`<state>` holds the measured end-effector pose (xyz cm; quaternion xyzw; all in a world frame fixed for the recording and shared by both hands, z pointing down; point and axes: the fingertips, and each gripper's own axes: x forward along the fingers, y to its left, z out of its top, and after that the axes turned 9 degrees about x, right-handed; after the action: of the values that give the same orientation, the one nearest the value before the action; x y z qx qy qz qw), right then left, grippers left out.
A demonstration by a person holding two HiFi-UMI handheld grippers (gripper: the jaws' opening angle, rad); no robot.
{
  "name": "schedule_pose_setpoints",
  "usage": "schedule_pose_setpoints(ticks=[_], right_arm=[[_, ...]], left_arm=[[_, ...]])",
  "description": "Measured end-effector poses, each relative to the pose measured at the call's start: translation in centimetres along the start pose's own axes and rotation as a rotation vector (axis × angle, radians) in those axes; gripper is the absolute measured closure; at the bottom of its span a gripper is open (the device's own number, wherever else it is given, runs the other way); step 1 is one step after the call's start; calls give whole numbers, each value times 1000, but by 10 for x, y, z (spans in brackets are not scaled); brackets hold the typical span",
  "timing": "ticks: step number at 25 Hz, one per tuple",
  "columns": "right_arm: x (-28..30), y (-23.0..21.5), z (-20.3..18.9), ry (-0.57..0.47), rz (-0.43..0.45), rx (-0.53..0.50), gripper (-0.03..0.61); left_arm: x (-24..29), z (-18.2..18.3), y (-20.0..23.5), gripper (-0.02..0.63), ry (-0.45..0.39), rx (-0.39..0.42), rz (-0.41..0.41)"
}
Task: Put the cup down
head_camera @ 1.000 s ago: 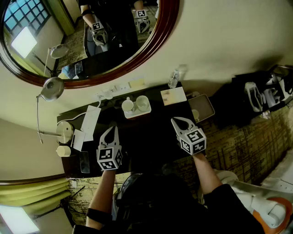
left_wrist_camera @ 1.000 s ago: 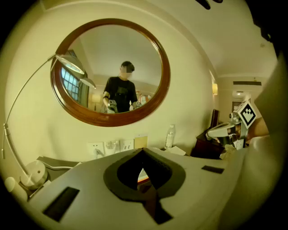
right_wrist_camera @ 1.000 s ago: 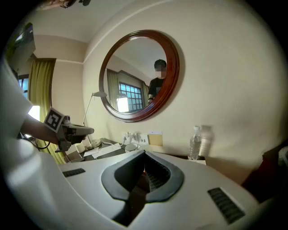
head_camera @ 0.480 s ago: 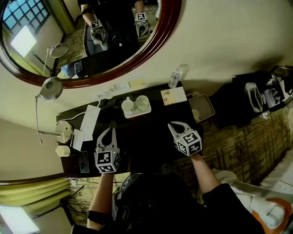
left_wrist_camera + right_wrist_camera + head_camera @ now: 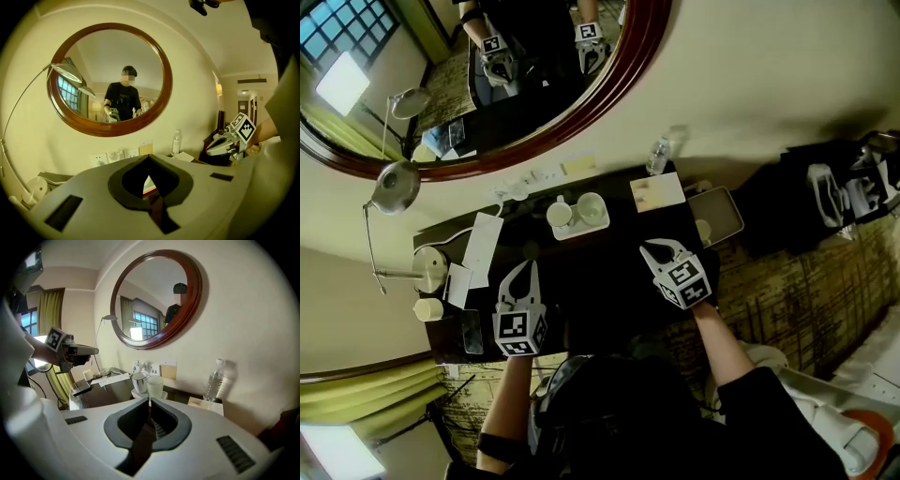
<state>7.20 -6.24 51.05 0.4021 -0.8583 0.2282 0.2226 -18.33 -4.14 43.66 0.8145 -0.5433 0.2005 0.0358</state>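
The oval dark-wood-framed wall mirror [image 5: 487, 84] runs off the head view's top edge, the pale rectangular card [image 5: 657, 192] on the dark desk [image 5: 600, 272] carries print too small to read, and the left gripper [image 5: 148, 157] hides most of that desk in its own view.

The desk [image 5: 600, 272] is black, the cup [image 5: 560, 215] and tray [image 5: 581, 232] on it white. The mirror frame [image 5: 652, 33] is reddish brown.

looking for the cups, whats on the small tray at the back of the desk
A white mug and a pale cup, side by side. The tray surface under them is covered.
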Motion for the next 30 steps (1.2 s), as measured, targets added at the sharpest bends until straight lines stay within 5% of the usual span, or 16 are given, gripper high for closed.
schedule_pose_setpoints(ticks=[2,13,20,30], right_arm=[[10,-5,5,13,12,-37,529],[95,-38,8,3,194,-139,150],[142,-27,22,-2,354,-254,75],[204,-9,19,7,471,-402,72]], left_arm=[[3,0,-2,611,5,3,-1],[24,-6,-17,611,61,-20,29],[32,-16,-23,611,90,-54,102],[27,-20,-36,611,104,-111,171]])
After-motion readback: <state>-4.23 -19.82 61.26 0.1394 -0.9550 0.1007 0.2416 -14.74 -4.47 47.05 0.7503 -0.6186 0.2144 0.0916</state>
